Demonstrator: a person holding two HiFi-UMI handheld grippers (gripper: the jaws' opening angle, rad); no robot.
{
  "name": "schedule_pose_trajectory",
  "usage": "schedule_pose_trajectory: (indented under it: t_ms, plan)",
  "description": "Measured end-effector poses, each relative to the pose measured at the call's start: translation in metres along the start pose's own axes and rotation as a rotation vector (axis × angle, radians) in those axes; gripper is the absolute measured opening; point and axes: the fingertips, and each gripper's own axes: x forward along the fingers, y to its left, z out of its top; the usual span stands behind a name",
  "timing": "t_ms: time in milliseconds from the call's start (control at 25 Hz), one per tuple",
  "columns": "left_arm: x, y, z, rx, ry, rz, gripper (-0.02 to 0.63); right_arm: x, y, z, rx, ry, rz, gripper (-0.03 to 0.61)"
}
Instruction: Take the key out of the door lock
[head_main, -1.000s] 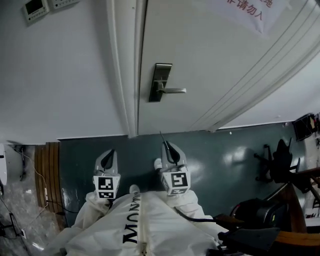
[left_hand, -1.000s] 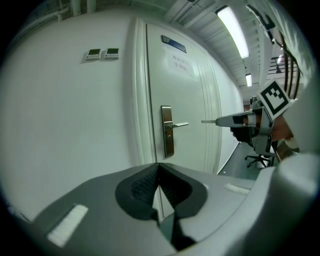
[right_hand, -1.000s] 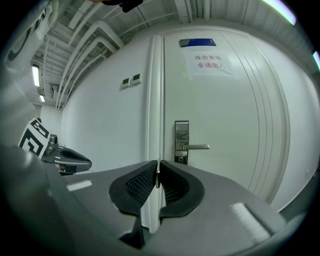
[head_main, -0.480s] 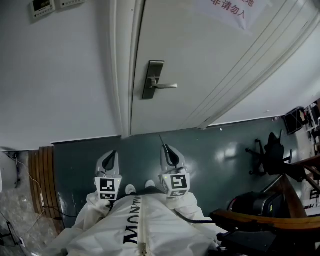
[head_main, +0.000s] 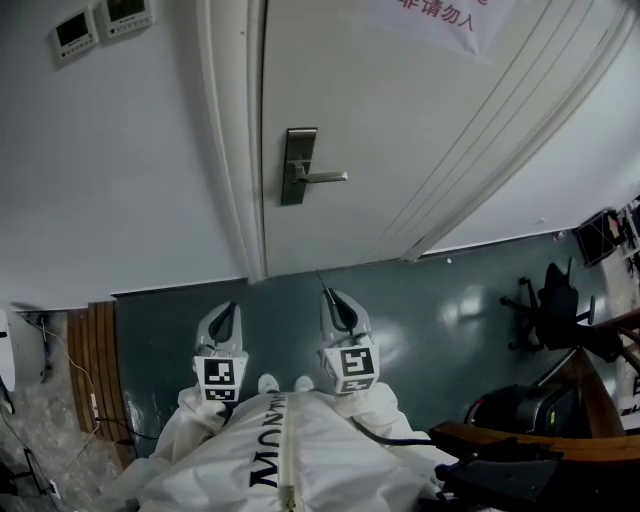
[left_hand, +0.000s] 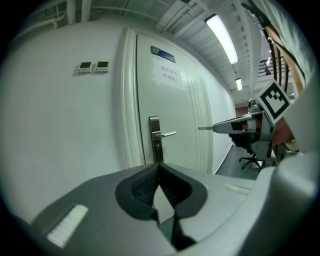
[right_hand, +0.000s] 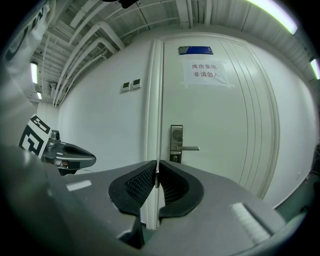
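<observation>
**Status at this point**

1. Door (head_main: 400, 150): shut in its frame (head_main: 232, 150). The lock plate (head_main: 298, 165) sits at the door's left edge, close to the frame. The lever handle (head_main: 325, 177) is level and points toward the door's middle.
2. Keyhole: in the right gripper view a dark round spot shows on the lock plate (right_hand: 176, 144) below the lever. It is too small to show whether anything sits in it.
3. Right gripper (head_main: 337, 303): held low over the floor (head_main: 430, 300), near the person's body and well apart from the door. Its jaws stand almost together, pinched on a thin flat metal sliver that projects forward from the tips. This sliver is judged to be the key (head_main: 322, 281). The left gripper view shows it from the side as a short pale blade (left_hand: 205, 128).
4. Left gripper (head_main: 221, 318): beside the right gripper, at the same height. Its jaws meet at the tips and nothing is between them.

**Progress**

Judged from the above, the extraction is done: the key is in the right gripper's grip, clear of the lock. If the sliver is not the key, the whole approach to the door's left edge remains. No view settles this fully.
</observation>
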Motion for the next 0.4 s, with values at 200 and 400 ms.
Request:
schedule_pose_trajectory:
  t_ms: [200,400]
  plan:
    - [0.0033,-0.0053,0.0035,0.013,-0.003,-0.017,0.000,0.0008,-0.0005,0.0021,0.004,-0.007,0.003,0.021]
    - [0.0090,-0.0005,0.0036,0.014,-0.006,-0.022,0.000,0.0051,0.0004,0.0009,0.004,-0.013,-0.002,0.021]
